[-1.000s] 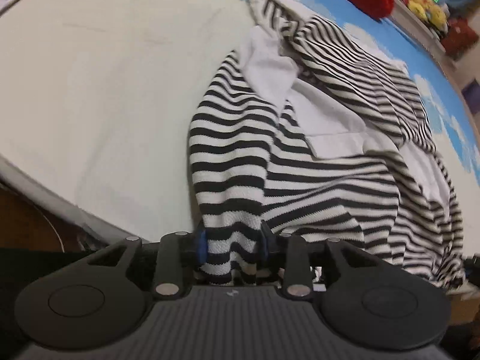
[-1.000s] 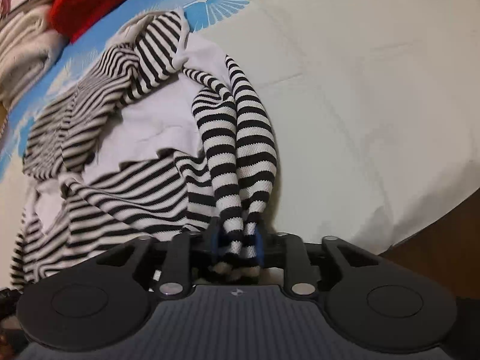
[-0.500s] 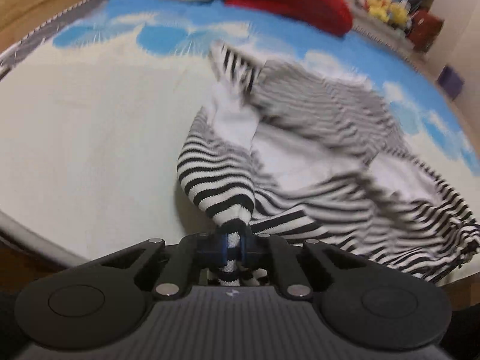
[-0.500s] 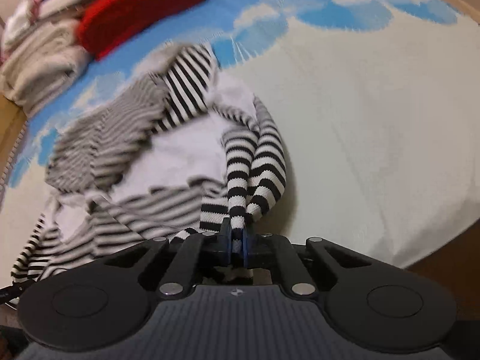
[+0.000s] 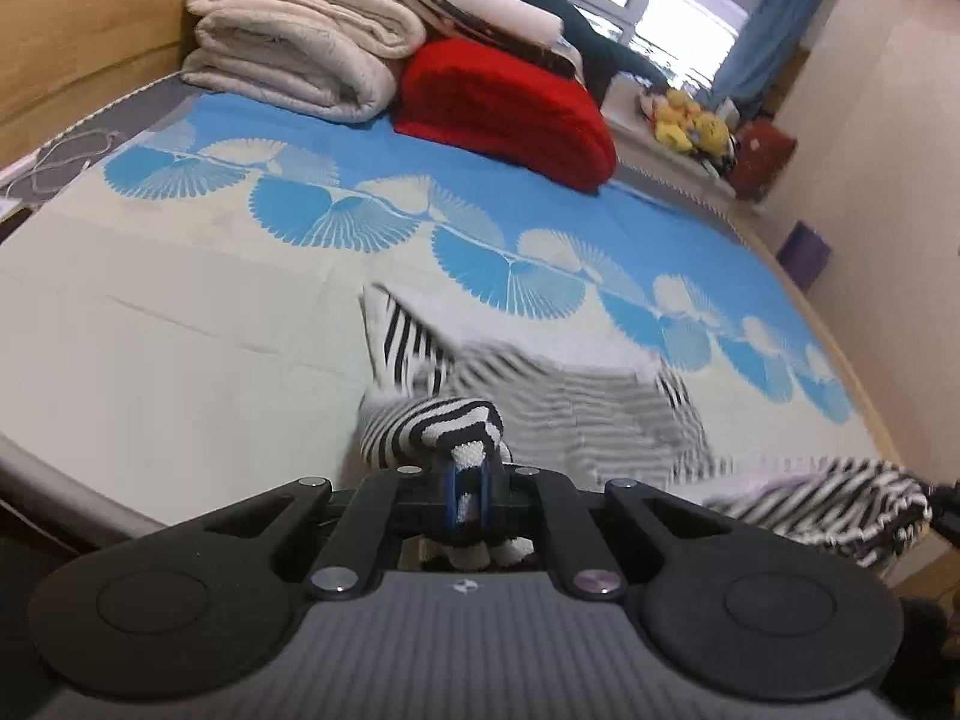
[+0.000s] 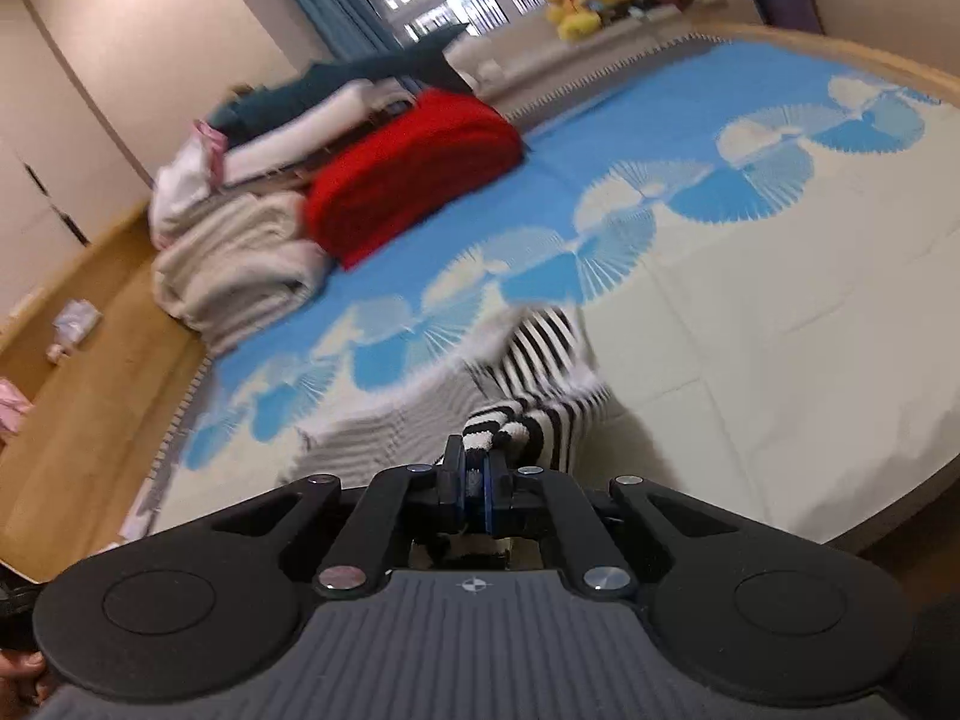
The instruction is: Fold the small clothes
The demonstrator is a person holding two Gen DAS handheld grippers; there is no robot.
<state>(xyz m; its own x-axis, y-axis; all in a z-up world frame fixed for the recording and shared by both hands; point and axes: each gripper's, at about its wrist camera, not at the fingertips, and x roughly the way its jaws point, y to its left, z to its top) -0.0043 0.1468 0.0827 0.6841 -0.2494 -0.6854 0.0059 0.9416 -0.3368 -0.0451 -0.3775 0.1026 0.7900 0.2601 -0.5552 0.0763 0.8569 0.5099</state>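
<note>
So a second ago the black-and-white striped knit top (image 5: 540,402) was lying spread out on the blue-and-cream fan-print bed cover (image 5: 180,312). Now the left claw (image 5: 467,495) is pinched on its striped sleeve and lifting it, and the right claw (image 6: 474,489) is clamped on the other sleeve too. Looks like they're dragging the top up to shake it flat before folding.

Right gripper (image 6: 474,489): jaws closed on a bunched end of the black-and-white striped garment (image 6: 534,360). Garment trails away across the bed sheet (image 6: 780,330), blurred. Sheet cream near the camera, blue fan print farther off. Beyond: folded red blanket (image 6: 414,174), beside it a cream folded blanket (image 6: 234,276). Yellow plush toys (image 6: 588,0) by the window.
</note>
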